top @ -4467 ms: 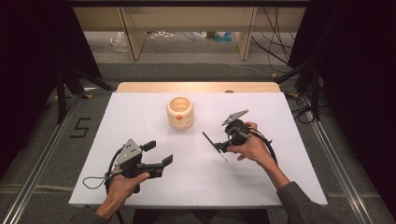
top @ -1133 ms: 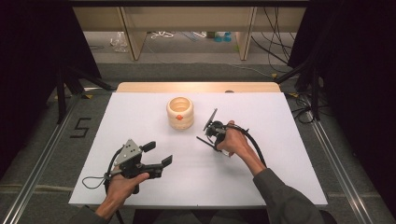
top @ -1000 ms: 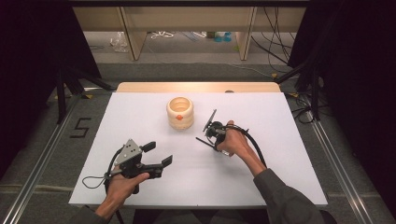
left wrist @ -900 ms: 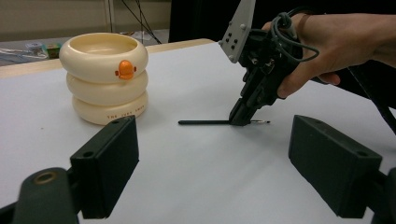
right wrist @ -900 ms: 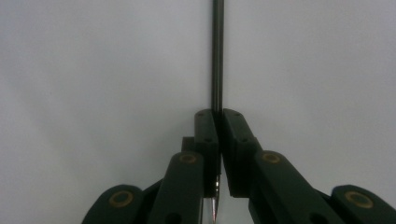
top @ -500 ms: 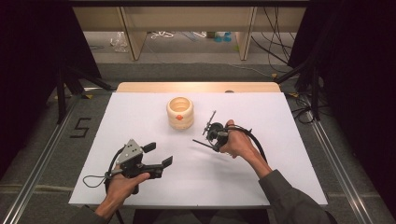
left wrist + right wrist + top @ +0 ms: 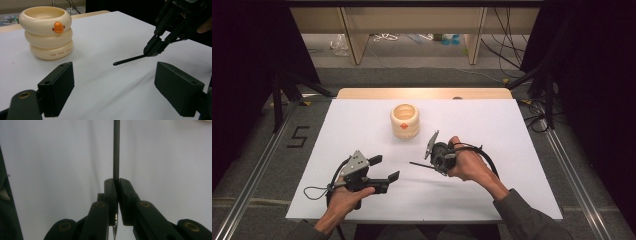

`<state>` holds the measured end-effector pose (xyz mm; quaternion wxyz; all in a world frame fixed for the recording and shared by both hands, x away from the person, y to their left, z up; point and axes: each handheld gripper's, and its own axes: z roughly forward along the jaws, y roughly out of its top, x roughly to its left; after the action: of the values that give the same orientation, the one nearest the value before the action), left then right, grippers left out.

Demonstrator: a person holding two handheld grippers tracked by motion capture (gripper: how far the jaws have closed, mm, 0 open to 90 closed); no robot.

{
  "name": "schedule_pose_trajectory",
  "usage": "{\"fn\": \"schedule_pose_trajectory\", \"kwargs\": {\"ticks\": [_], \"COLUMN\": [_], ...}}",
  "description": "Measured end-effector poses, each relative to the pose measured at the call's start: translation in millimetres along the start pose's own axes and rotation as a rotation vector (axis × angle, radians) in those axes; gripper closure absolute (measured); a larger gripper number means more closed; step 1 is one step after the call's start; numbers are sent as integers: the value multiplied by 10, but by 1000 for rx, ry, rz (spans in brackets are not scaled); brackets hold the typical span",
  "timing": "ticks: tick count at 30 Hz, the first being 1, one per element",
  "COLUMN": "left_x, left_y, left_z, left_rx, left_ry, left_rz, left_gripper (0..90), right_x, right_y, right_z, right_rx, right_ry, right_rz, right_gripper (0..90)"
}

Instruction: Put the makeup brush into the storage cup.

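A cream holder (image 7: 404, 120) made of three stacked rings, with a small orange beak on its side, stands upright at the far middle of the white table (image 7: 512, 130); it is also in the left gripper view (image 7: 46, 32). My right gripper (image 7: 435, 166) hovers near and right of the holder, shut on a thin black stick (image 7: 419, 164) that points left, nearly level. In the right gripper view the stick (image 7: 116, 150) runs up from the closed gripper (image 7: 117, 181). The left gripper (image 7: 384, 168) rests at the near left, open and empty (image 7: 122, 92), facing the stick (image 7: 127, 60) and the right gripper (image 7: 153, 48).
A wooden board (image 7: 422, 93) edges the table's far side. Metal rails (image 7: 257, 170) run along the floor on both sides, with dark stands and cables (image 7: 537, 80) beyond. Bare white surface lies between the two grippers and to the right.
The right hand has drawn back from the holder toward the near edge and lifted slightly, carrying the stick with it. The left gripper has stayed in place.
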<state>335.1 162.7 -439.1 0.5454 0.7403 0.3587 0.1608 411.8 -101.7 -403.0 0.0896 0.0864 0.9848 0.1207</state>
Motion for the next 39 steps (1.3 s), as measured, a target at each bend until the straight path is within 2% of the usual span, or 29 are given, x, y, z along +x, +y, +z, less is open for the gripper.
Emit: {"fn": "schedule_pose_trajectory", "kwargs": {"ticks": [5, 6, 11, 14, 16, 17, 18, 19, 20, 22, 23, 24, 26, 27, 28, 33, 36, 39], "left_x": [-11, -18, -47, -57, -61, -56, -68, -68, -82, -93, -92, -116, -118, -128, -126, -158, -180, -191], "left_y": [-3, -8, -12, -12, -13, -17, -19, -19, -20, -21, -20, -31, -37, -39, -39, -49, -50, -48], "left_z": [6, 17, 36, 43, 44, 48, 50, 50, 54, 57, 66, 75, 85, 84, 87, 95, 100, 103], "left_rx": [7, 9, 28, 31, 32, 31, 44, 44, 50, 53, 54, 70, 72, 83, 86, 99, 109, 111], "left_ry": [-8, -19, -36, -48, -52, -62, -64, -64, -74, -81, -93, -95, -105, -103, -111, -128, -133, -139], "left_rz": [3, 4, 19, 23, 21, 23, 26, 26, 40, 43, 61, 54, 55, 56, 68, 72, 93, 113], "left_gripper": [157, 157, 157, 157, 158, 158, 158, 158, 158, 158, 159, 161, 161, 161, 161, 167, 173, 174], "right_x": [99, 141, 205, 237, 254, 279, 301, 301, 313, 319, 338, 336, 357, 359, 359, 407, 420, 420], "right_y": [26, 39, 55, 61, 66, 68, 72, 72, 71, 74, 78, 76, 78, 82, 82, 112, 128, 132], "right_z": [-45, -53, -37, -40, -45, -58, -67, -67, -58, -63, -70, -66, -70, -69, -69, -80, -80, -75], "right_rx": [-5, -8, -1, 6, -5, 4, 1, 1, 0, 2, 7, -3, 4, -5, -5, 2, 2, -5], "right_ry": [0, 14, 26, 29, 26, 31, 33, 33, 32, 28, 40, 33, 37, 34, 34, 41, 43, 39], "right_rz": [-16, -35, -49, -86, -84, -99, -91, -91, -117, -125, -113, -147, -135, -151, -151, -161, -167, -193], "right_gripper": [858, 858, 858, 858, 858, 858, 858, 858, 858, 857, 858, 857, 857, 858, 858, 858, 858, 857]}}
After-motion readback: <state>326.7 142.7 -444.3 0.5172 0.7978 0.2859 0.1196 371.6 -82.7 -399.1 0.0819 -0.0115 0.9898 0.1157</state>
